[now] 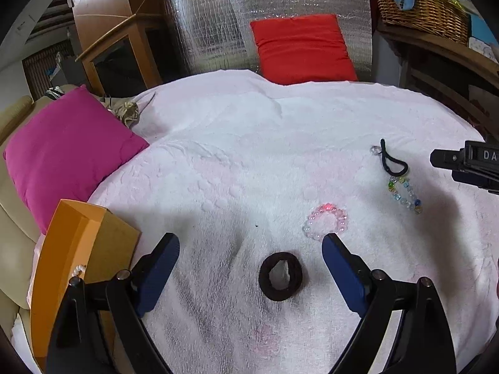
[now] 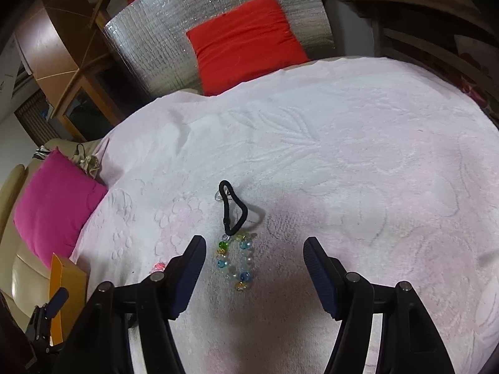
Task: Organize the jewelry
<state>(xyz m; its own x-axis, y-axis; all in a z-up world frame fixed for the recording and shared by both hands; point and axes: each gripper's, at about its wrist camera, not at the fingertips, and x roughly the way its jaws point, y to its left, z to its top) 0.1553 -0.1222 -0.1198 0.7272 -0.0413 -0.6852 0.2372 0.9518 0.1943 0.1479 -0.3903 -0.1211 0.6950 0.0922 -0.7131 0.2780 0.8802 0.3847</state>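
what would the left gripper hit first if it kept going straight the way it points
Most likely the black scrunchie, lying on the white towel between the open fingers of the left gripper. Depth is unclear; the pink bead bracelet lies just beyond, rightward.

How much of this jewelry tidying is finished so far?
Barely begun. A pearl strand already hangs at the orange box. Nothing is in hand: the left gripper and right gripper are both open. The black scrunchie, pink bead bracelet, colorful bead bracelet and thin black hair tie all lie on the towel.
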